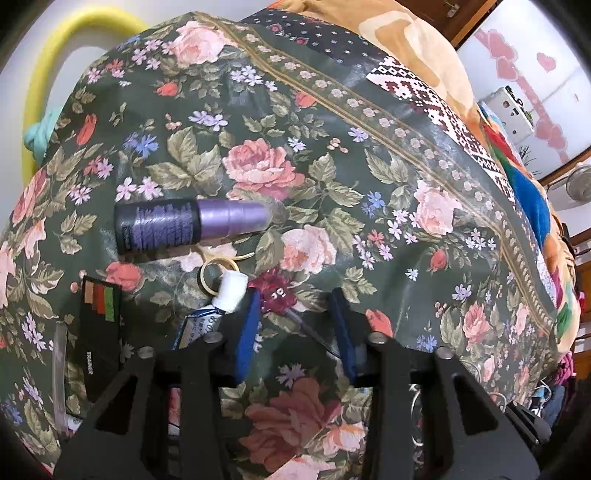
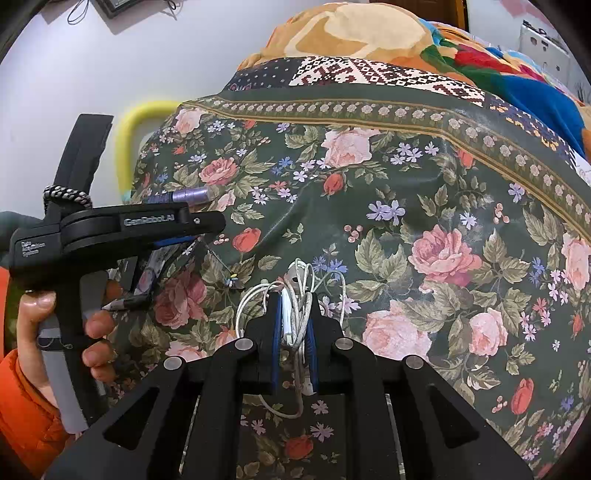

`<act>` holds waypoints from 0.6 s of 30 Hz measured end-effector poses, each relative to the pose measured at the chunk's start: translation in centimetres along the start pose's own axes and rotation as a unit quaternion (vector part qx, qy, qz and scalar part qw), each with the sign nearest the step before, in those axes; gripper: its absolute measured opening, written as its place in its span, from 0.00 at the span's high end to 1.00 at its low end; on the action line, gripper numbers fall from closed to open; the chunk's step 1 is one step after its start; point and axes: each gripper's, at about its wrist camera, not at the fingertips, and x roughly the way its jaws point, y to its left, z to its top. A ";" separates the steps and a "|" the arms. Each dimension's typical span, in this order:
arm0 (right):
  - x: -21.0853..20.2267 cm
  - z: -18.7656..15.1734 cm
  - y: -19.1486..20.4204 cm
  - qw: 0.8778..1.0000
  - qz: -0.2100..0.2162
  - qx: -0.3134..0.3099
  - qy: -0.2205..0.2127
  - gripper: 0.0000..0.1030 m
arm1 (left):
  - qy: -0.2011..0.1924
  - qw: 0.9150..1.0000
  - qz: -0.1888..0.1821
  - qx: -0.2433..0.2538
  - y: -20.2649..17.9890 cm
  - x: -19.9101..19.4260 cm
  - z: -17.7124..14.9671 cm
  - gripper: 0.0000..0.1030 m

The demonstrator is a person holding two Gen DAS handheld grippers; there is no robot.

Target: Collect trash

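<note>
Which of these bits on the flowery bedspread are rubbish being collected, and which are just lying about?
Likely part of the job:
- tangled white cable, clamped in the right hand-held gripper
- small dark-red pen topper, between the left hand-held gripper's open jaws
- white-capped tube
- purple spray bottle

Just lying about:
- floral bedspread
- orange blanket
- yellow foam tube

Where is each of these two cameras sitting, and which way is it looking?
Left wrist: sits on the left gripper, looking down along its blue-padded fingers at the floral bedspread, a purple bottle and a white-capped tube.
Right wrist: sits on the right gripper, looking down at the white cable it clamps; the person's left hand shows.
Shared: bedspread, bottle, yellow foam tube.
</note>
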 end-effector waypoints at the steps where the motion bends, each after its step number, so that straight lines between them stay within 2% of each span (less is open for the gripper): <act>1: 0.0 0.0 0.0 1.000 0.000 0.000 -0.001 0.89 | -0.001 1.000 -0.001 0.004 -0.4 0.0 0.0 0.83; 4: -0.3 0.1 -0.1 1.000 0.000 0.004 -0.005 0.89 | -0.006 0.999 0.012 0.031 -1.7 -0.5 -0.4 0.99; 10: -1.9 0.3 0.3 1.000 0.004 0.005 -0.021 0.89 | -0.013 0.998 0.009 0.067 -2.8 -2.5 -2.0 1.00; 18: -4.9 0.4 2.5 0.999 0.011 -0.014 -0.047 0.89 | -0.050 0.996 0.003 0.070 -1.5 -8.4 -4.3 1.00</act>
